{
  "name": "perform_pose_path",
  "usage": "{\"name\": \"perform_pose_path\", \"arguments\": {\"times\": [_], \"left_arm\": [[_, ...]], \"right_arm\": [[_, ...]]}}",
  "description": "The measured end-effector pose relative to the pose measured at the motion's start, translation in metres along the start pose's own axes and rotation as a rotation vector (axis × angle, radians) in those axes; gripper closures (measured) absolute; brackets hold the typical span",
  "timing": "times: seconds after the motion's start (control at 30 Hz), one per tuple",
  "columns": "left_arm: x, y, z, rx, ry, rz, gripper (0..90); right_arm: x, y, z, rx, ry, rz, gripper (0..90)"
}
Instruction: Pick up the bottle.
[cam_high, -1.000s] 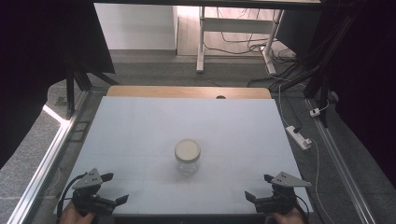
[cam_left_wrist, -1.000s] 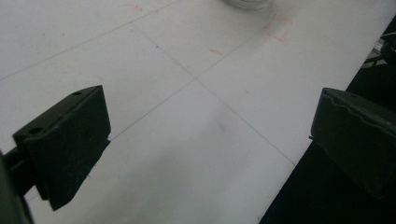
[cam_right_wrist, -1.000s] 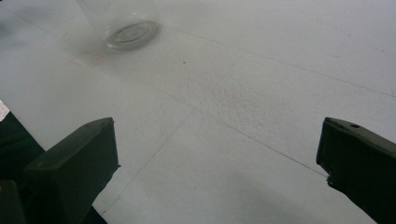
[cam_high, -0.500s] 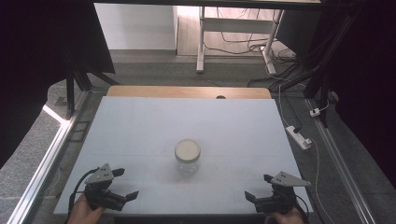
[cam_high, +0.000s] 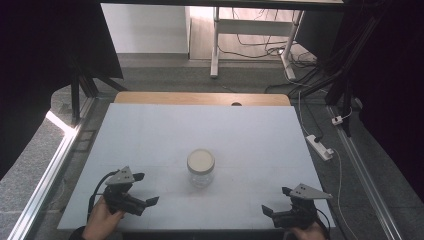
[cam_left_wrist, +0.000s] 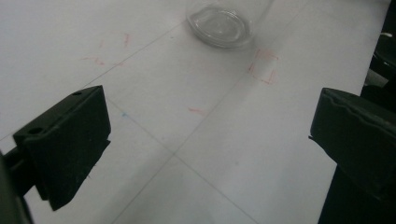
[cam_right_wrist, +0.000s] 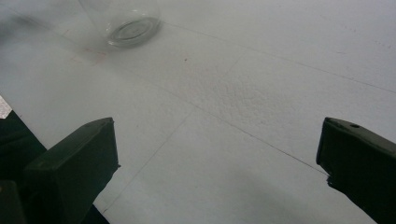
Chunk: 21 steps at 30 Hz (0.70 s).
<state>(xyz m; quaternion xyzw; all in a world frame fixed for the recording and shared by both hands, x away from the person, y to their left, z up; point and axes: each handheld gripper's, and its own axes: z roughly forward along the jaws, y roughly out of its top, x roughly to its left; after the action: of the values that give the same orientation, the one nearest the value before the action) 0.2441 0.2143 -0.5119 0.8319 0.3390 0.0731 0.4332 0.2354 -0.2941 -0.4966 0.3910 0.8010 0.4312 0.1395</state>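
Left claw (cam_high: 145, 189) moved nearer glass jar (cam_high: 201, 168), spread wide, right claw (cam_high: 276, 200) spread, jar lidded, contents unclear

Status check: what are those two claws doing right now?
Left claw open, near jar. Right claw open, at table edge. Glass jar upright, lidded, untouched. Nothing between.

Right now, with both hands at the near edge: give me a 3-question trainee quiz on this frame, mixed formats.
1. True or false: the left tongs are clamped on the glass jar.
2. Multiple choice: the jar stands A) upright with a pale lid on top, B) tipped on its side, C) upside down.
3. Short answer: which tongs are nearer the jar, left or right tongs?

Key
1. False: both pairs are open and empty, apart from the jar.
2. A.
3. Left; the right pair sits by the near right corner of the white table.
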Motion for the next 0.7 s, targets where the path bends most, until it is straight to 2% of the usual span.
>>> {"name": "perform_pose_path", "arguments": {"times": [0.3,0.4,0.53,0.7], "left_arm": [[0.002,0.021,0.020,0.003,0.008,0.047,0.0],[0.002,0.027,0.027,0.004,-0.009,0.064,0.0],[0.002,0.035,0.035,0.005,-0.027,0.107,0.0],[0.004,0.042,0.051,-0.006,-0.041,0.119,0.0]], "right_arm": [[0.000,0.000,0.000,0.004,0.000,-0.002,0.0],[0.000,0.000,0.001,0.004,0.001,-0.002,0.0],[0.000,0.000,0.001,0.004,0.001,-0.002,0.0],[0.000,0.000,0.001,0.007,0.001,-0.003,0.0]]}}
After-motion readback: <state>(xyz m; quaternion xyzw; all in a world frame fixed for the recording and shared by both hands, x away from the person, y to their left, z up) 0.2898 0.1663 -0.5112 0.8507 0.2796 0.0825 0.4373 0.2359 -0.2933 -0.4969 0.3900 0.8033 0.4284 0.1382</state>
